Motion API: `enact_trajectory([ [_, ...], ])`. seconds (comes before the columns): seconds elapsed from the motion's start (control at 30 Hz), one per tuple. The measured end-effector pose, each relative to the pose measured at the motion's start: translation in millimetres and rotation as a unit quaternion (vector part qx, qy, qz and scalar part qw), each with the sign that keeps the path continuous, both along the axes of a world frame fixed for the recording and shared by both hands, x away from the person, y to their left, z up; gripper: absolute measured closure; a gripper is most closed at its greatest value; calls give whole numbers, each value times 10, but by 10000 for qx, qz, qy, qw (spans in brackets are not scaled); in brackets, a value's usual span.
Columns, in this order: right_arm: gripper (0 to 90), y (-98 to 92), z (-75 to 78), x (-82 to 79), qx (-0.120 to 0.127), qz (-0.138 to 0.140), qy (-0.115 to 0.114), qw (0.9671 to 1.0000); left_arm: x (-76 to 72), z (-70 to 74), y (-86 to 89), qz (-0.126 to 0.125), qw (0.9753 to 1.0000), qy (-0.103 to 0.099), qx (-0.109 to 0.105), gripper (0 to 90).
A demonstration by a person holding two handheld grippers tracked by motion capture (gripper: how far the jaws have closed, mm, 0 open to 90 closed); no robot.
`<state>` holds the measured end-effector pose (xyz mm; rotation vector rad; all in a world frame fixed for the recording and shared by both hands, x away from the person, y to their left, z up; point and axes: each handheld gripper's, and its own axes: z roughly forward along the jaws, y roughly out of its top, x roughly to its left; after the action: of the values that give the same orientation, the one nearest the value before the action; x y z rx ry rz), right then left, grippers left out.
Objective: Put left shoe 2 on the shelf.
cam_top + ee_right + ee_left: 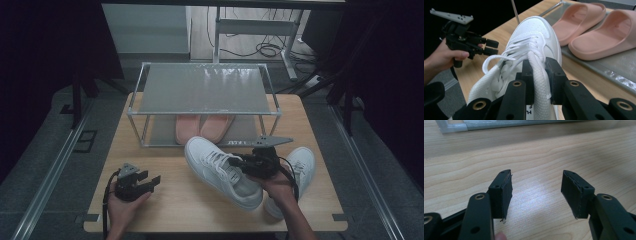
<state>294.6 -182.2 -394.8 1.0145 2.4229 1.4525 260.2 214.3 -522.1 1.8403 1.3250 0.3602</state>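
My right gripper (537, 75) has its fingers clamped on the white sneaker's (534, 37) tongue at frame centre; my left gripper's (536, 192) fingers stand apart over the tabletop (536, 152).

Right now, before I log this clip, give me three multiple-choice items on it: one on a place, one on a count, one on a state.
1. Where do the pink slippers lie?
A. on the rack's lower shelf
B. on the rack's top shelf
C. on the floor

2. How many white sneakers are on the table?
A. one
B. two
C. four

3. How is the right tool?
A. open over bare wood
B. shut on a slipper
C. shut on a sneaker's tongue

Key: 1 A, they sit under the rack's top shelf. 2 B, one is held and another lies behind the hand. 3 C, its jaws pinch the tongue.
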Motion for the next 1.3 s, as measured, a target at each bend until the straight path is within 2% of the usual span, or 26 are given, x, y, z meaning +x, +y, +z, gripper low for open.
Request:
enact_trajectory([
  [0.33,791,-39,94,8,314,-22,-68,9995,3,-8,-5,3,10000,36,4,425],
  [0.5,791,-46,164,19,371,-6,-99,9993,5,-12,-5,-13,10000,52,21,425],
  [0.9,791,-19,446,56,649,69,-307,9974,11,-22,-8,-32,10000,65,33,425],
  [1.3,792,62,701,190,875,65,-430,9952,12,-25,-5,-50,10000,57,18,425],
])
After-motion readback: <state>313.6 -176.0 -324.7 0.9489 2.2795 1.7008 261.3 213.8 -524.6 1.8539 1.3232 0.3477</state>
